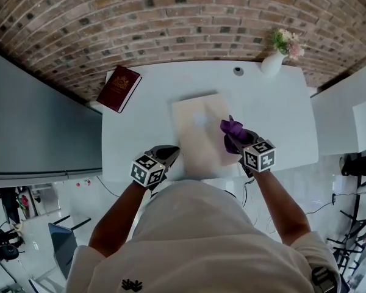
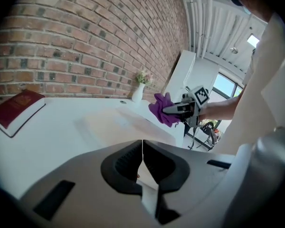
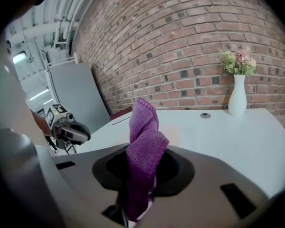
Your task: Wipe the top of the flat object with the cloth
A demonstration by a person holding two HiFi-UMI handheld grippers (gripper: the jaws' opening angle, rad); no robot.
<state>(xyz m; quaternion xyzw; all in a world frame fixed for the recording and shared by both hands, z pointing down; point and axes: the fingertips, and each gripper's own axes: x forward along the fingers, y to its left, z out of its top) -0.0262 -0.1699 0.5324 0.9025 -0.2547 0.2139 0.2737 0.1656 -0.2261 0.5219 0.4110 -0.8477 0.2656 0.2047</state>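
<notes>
While your right gripper clamps the purple cloth over the right edge of the flat board, wiping seems not yet begun. Press down and sweep left; your left gripper sits pinched together, empty, by the board's near corner.

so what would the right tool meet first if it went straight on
Likely the pale flat board: the right tool, shut on the purple cloth, points across its top, though height is unclear.

A purple cloth of nubbly, matt terry weave is seen. The pale flat board appears smooth and matt, the white worktop smooth and faintly glossy, the red brick wall rough.
</notes>
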